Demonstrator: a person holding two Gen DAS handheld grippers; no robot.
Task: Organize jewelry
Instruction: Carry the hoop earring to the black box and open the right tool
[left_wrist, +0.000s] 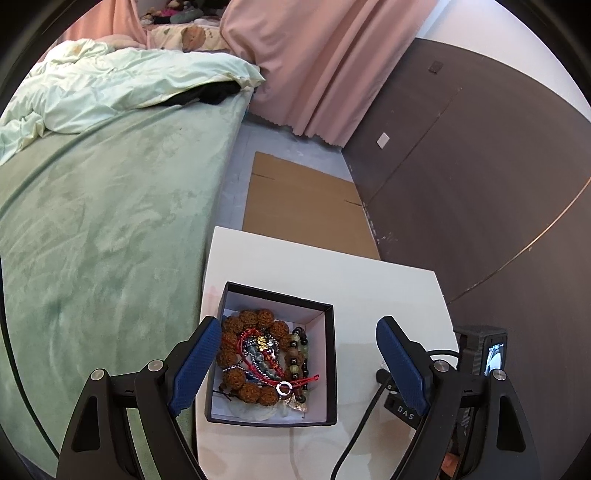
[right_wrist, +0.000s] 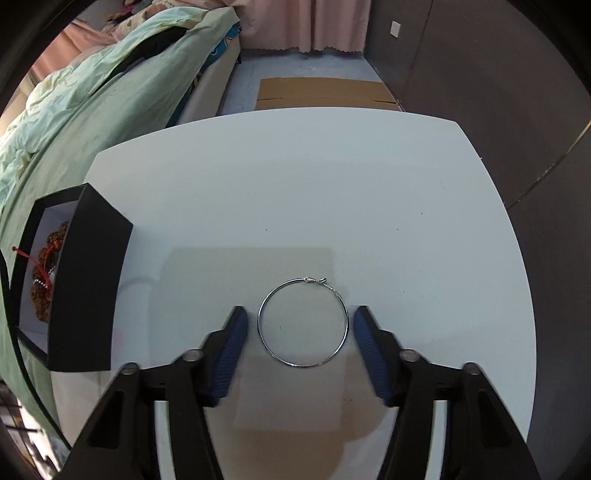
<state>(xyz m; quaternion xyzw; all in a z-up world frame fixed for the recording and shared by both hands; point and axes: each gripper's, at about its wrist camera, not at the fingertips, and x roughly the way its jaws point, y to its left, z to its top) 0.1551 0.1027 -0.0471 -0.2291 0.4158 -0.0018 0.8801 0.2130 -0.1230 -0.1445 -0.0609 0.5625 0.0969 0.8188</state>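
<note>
A black box with a white lining (left_wrist: 327, 369) stands on the white table (left_wrist: 369, 288). It holds a heap of jewelry (left_wrist: 264, 362): a brown bead bracelet, red cords, dark and green beads, a silver ring. My left gripper (left_wrist: 297, 362) hangs wide open above and around the box, touching nothing. In the right wrist view a thin silver bangle (right_wrist: 303, 322) lies flat on the table (right_wrist: 295, 184). My right gripper (right_wrist: 300, 341) is open, one blue pad on either side of the bangle, neither pressing on it. The same box (right_wrist: 85, 288) sits at the left.
A bed with a green cover (left_wrist: 92, 229) runs along the table's left side. Flat cardboard (left_wrist: 306, 199) lies on the floor beyond the table, by a dark wall panel (left_wrist: 461, 166). Pink curtains (left_wrist: 314, 66) hang at the back. A black device with a cable (left_wrist: 480, 350) sits at the table's right.
</note>
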